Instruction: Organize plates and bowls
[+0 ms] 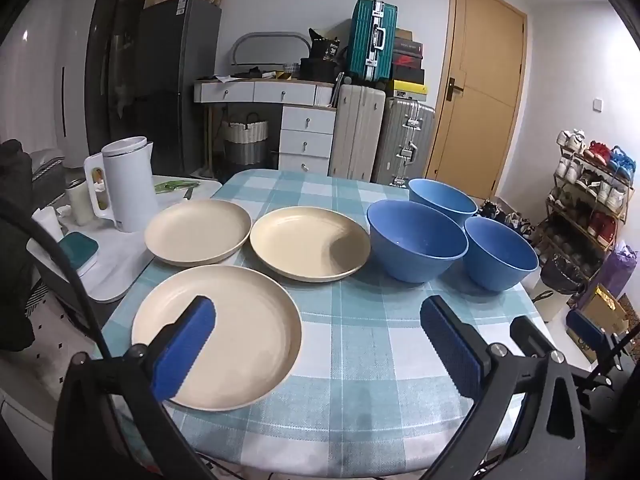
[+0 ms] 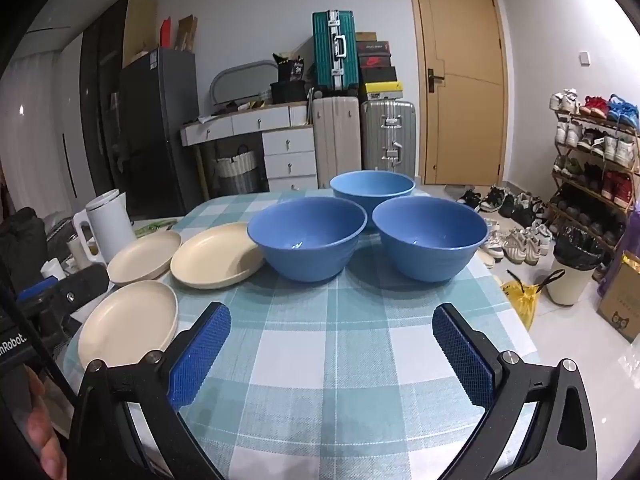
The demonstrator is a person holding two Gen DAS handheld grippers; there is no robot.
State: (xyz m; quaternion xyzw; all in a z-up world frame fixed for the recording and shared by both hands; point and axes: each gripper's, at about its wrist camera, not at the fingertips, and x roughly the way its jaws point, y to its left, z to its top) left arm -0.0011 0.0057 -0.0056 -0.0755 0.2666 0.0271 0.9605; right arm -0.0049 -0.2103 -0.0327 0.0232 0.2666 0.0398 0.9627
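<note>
Both grippers hover low over the near edge of a table covered in a teal-and-white checked cloth, each with its blue ridged pads spread wide and nothing between them. From its own wrist view, the left gripper sits with its left pad above the nearest round cream plastic plate, which lies flat close to the table's near left edge. Two more cream plates lie beyond it: the far left cream plate near the table's left side and the middle cream plate just to its right, the two rims almost touching.

From the other wrist view, the right gripper points at three deep blue plastic bowls standing upright in a tight cluster on the right half of the cloth. The near left blue bowl stands just beside the middle cream plate, the near right blue bowl is close alongside it, and the far blue bowl stands behind and between the two.

A white electric kettle stands on a lower white surface to the left of the table. Suitcases and a wooden door fill the background, and a shoe rack stands on the right.
</note>
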